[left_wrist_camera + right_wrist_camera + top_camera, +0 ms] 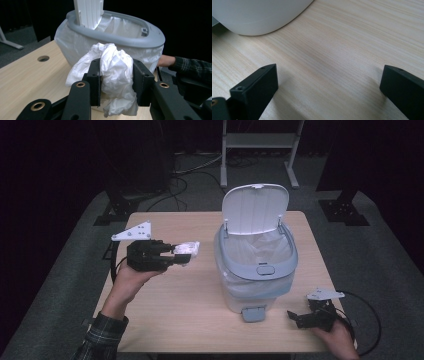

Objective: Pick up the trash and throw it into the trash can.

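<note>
A white pedal bin (255,265) with a grey rim stands mid-table, its lid (255,209) tipped up and a white liner inside. My left gripper (181,256) is held left of the bin, shut on a crumpled white paper wad (188,249). In the left gripper view the wad (115,72) bulges between the two black jaws, with the bin (112,37) just behind. My right gripper (296,316) rests low on the table at the front right, jaws wide apart with nothing between them (329,85). The bin's white base (259,15) lies just ahead of it.
The bin's grey foot pedal (254,313) sticks out toward the front edge. A cable hole (43,58) is in the wooden tabletop (170,305). A white metal stand (260,142) is on the floor behind the table.
</note>
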Action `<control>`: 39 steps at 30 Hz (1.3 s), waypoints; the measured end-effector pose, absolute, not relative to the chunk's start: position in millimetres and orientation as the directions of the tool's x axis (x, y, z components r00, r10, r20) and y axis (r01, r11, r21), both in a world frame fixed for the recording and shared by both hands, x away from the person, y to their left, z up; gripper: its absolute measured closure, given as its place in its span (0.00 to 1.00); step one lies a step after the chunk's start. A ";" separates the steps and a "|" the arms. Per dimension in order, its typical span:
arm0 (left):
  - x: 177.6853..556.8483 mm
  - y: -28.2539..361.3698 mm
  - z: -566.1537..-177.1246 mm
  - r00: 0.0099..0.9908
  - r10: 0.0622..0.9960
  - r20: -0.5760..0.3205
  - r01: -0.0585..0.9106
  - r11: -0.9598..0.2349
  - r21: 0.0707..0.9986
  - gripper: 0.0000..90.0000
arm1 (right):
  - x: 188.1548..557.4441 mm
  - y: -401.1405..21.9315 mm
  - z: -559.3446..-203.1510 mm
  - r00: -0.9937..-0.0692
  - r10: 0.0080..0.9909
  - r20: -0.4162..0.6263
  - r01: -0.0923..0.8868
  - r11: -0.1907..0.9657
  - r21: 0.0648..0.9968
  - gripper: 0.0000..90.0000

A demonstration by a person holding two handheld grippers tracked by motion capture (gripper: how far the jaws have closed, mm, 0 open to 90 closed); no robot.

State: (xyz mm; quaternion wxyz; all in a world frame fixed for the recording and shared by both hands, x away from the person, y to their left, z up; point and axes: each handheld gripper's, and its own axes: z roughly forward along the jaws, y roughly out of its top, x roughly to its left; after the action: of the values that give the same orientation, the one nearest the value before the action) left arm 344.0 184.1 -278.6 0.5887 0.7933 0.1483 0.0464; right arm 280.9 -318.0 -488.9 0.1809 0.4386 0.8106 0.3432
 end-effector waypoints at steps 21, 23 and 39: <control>357.2 133.6 -245.1 0.980 0.187 -0.065 0.113 -0.254 0.961 0.71 | 280.9 -318.0 -488.9 -0.550 0.835 0.008 0.587 0.380 0.715 0.01; 358.4 127.7 -242.3 0.983 0.175 -0.060 0.104 -0.252 0.962 0.71 | 280.9 -318.0 -488.9 -0.550 0.835 0.008 0.587 0.380 0.715 0.01; 374.4 77.6 -230.6 0.994 0.104 -0.036 0.063 -0.269 0.961 0.70 | 280.9 -318.0 -488.9 -0.550 0.835 0.008 0.587 0.380 0.715 0.01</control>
State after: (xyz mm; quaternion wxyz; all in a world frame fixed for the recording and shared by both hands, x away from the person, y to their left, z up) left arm 374.4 77.6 -230.6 0.6021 0.7965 0.0523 0.0171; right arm 280.9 -318.0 -488.9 0.1810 0.4385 0.8106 0.3433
